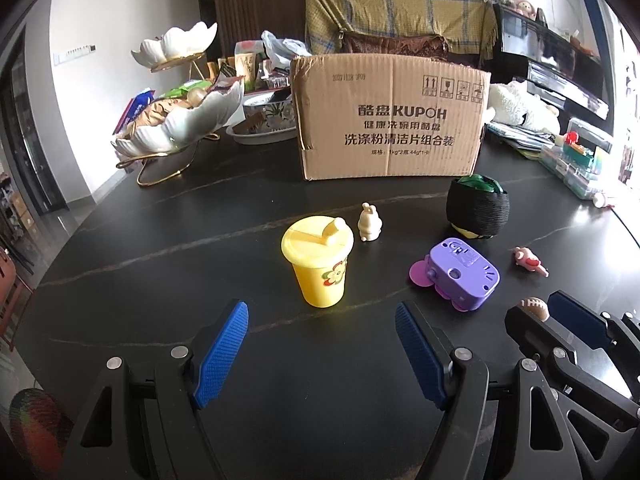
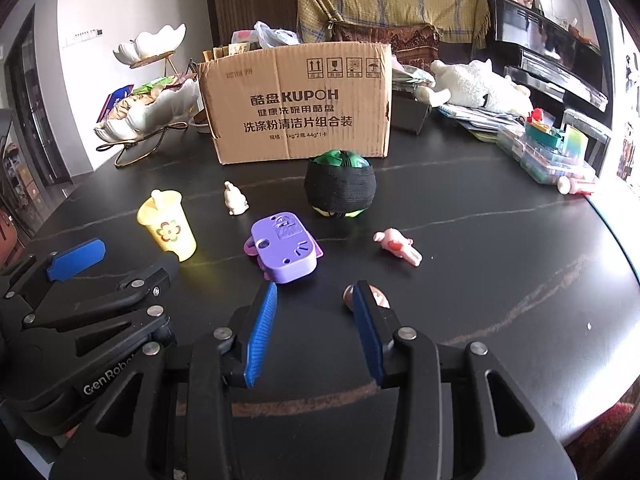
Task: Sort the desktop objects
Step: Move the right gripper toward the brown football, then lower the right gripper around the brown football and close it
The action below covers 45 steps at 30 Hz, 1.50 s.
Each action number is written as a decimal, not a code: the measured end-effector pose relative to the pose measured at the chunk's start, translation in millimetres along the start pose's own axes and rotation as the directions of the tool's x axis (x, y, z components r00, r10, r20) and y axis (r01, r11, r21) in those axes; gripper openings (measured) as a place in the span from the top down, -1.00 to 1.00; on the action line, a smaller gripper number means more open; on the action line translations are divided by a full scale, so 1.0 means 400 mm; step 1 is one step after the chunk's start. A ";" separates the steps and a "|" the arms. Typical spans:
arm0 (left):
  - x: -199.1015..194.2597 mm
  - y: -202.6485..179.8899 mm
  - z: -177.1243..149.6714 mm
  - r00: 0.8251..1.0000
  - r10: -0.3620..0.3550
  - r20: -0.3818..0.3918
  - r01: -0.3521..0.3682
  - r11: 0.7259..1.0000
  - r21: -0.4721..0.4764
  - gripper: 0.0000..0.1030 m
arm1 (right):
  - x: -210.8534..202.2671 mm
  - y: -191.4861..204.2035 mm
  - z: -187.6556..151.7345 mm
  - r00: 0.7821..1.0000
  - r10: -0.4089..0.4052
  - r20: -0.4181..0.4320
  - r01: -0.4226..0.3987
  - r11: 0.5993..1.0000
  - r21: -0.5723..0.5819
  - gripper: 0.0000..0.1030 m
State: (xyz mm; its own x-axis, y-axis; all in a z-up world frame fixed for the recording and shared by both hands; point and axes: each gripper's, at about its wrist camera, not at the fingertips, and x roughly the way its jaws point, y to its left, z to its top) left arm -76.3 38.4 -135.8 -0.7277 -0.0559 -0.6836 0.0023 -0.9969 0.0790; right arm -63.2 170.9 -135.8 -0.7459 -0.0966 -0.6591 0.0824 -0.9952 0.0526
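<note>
On the dark table stand a yellow lidded cup [image 1: 318, 264] [image 2: 168, 229], a small cream rabbit figure [image 1: 369, 223] [image 2: 235, 199], a purple toy [image 1: 464, 274] [image 2: 285, 252], a black-wrapped green ball [image 1: 478, 206] [image 2: 341, 187], a pink pig toy [image 1: 530, 261] [image 2: 397, 245] and a small brown football toy [image 1: 534, 308] [image 2: 374, 298]. My left gripper [image 1: 322, 322] is open and empty, just short of the cup. My right gripper [image 2: 316, 300] is open; the football lies just outside its right finger.
An open cardboard box [image 1: 390, 116] [image 2: 298, 102] stands behind the toys. White shell-shaped snack bowls [image 1: 180, 120] sit at the back left. A plush toy [image 2: 476, 86], papers and clear boxes of small items [image 2: 552, 156] fill the back right.
</note>
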 end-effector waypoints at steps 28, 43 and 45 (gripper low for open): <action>0.081 -0.057 0.005 0.997 -0.024 -0.068 0.026 0.999 0.031 -0.41 | 0.068 -0.031 0.002 0.993 -0.109 -0.046 0.106 0.993 -0.058 0.27; 0.084 -0.073 0.014 0.997 -0.034 -0.064 0.036 0.999 0.031 -0.41 | 0.091 -0.035 0.000 0.992 -0.103 -0.071 0.099 0.993 -0.062 0.51; 0.079 -0.076 0.016 0.998 -0.038 -0.055 0.040 0.999 0.032 -0.42 | 0.091 -0.023 -0.001 0.990 -0.133 -0.056 0.127 0.987 -0.097 0.63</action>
State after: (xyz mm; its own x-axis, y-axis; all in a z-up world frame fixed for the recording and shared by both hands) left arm -103.9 67.3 -155.3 -0.6883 -0.0208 -0.7252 -0.0489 -0.9960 0.0749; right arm -90.7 176.4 -160.6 -0.7118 0.0374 -0.7014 0.0511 -0.9932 -0.1048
